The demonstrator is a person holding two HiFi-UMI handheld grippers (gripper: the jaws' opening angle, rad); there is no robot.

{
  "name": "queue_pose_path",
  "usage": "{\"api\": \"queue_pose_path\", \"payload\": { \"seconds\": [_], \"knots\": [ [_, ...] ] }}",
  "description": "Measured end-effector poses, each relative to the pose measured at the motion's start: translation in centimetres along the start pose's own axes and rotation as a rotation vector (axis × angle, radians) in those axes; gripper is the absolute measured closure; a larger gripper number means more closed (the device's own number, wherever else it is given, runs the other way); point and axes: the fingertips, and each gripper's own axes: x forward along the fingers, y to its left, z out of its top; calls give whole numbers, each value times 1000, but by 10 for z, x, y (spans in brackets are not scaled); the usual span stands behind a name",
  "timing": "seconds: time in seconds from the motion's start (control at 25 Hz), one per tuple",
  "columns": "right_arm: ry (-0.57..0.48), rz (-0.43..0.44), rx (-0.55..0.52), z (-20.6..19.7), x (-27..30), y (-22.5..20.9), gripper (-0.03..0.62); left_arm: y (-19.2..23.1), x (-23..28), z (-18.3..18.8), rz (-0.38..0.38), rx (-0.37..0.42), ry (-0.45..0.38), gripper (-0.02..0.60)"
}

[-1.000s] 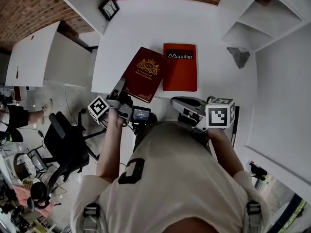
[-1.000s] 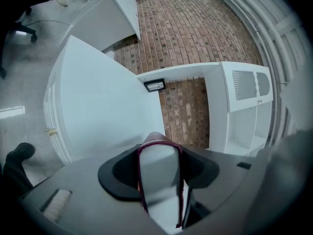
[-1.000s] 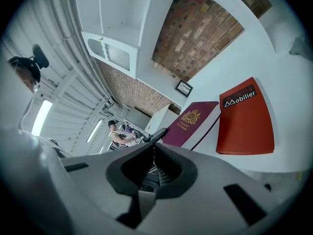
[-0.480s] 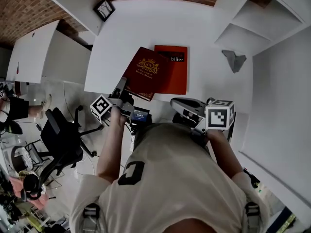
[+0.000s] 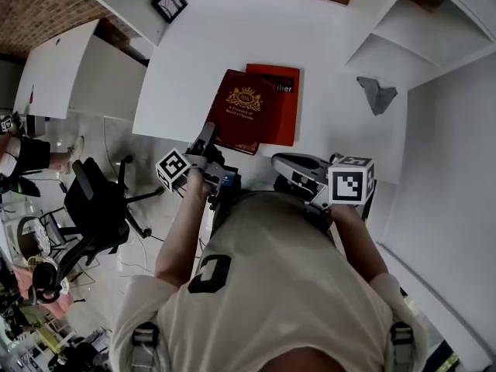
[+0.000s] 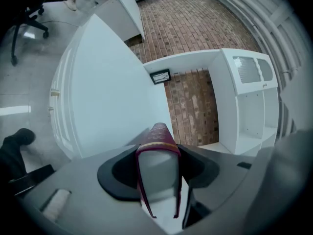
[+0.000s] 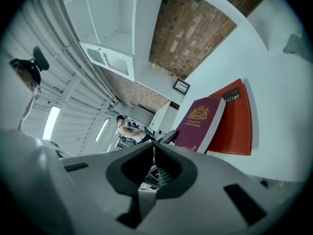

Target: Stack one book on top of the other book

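Note:
A maroon book [image 5: 245,111] with a gold crest lies partly over a red book [image 5: 286,119] on the white table [image 5: 232,37], covering its left part. My left gripper [image 5: 208,138] is shut on the maroon book's near edge. In the left gripper view the maroon book [image 6: 158,153] stands edge-on between the jaws of my left gripper [image 6: 157,163]. My right gripper [image 5: 279,162] hovers at the table's near edge, right of the books, touching nothing. The right gripper view has the maroon book [image 7: 198,124] tilted over the red book [image 7: 237,124], beyond my right gripper [image 7: 153,148], whose jaws meet.
A small framed picture [image 5: 170,3] leans at the table's far left corner. A grey folded object [image 5: 377,93] lies right of the books. White shelves [image 5: 403,29] stand at the right. An office chair [image 5: 101,208] is on the floor at the left.
My left gripper has carried the maroon book to the right, so it now covers more of the red book. The right gripper has barely shifted.

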Motion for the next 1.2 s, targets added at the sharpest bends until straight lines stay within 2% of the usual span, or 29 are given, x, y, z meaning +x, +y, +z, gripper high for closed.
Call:
{"api": "queue_pose_path", "payload": {
  "seconds": [0.2, 0.36, 0.56, 0.96, 1.2],
  "knots": [
    [3, -4, 5, -2, 0, 0, 588, 9, -1, -22, -13, -61, 109, 360],
    [7, -5, 8, -5, 3, -1, 588, 17, 2, -34, 17, -36, 187, 357],
    [26, -12, 4, -10, 10, 1, 588, 20, 13, -46, 17, -40, 228, 350],
    [36, -63, 13, -21, 35, 9, 588, 25, 18, -63, -25, -38, 362, 296],
    [50, -68, 3, -27, 51, 15, 588, 24, 13, -62, -21, 26, 434, 288]
  ]
}}
